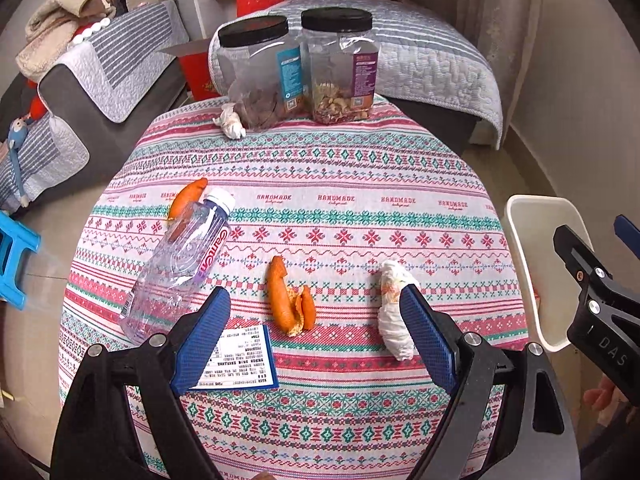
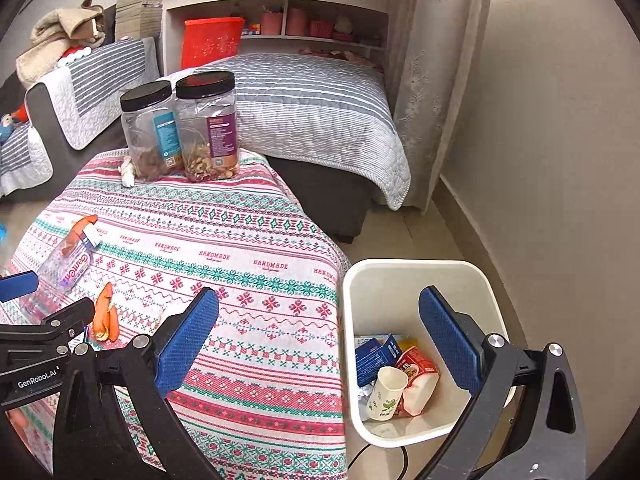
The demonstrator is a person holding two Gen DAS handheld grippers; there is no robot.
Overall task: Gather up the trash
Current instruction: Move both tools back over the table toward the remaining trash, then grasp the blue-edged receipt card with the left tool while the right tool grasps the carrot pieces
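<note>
The left gripper (image 1: pixel 314 326) hangs over the bench (image 1: pixel 320 184) with its fingers (image 1: pixel 202 340) spread wide and nothing between the pads; the right gripper (image 2: pixel 320 340) is likewise wide and empty, one finger over the cloth and the other over the open bin (image 2: pixel 400 268) that stands just off the bench edge.

Risks, as I judge them: the orange peel (image 1: pixel 290 300) lies between the left fingers but further ahead, curled and thin, so a shallow close could pinch only one lobe and let it tear or drop short of the bin; the crumpled tissue (image 1: pixel 394 312) sits against the inner face of the right-hand left finger, so a sweep toward the peel may nudge it along or catch it by accident; the printed paper slip (image 1: pixel 240 360) lies flat beside the other left finger, partly under it, and flat paper on woven cloth is hard to lift without bunching the cloth; the plastic bottle (image 1: pixel 180 264) lies on its side beyond that finger, and a knock could roll it off the edge.

The trash itself: two peel pieces, one more (image 1: pixel 188 198) behind the bottle's cap; a second small tissue wad (image 1: pixel 232 124) by the two snack jars (image 1: pixel 296 68) at the far side; the bin already holds a paper cup (image 2: pixel 386 394), a blue carton and wrappers.
</note>
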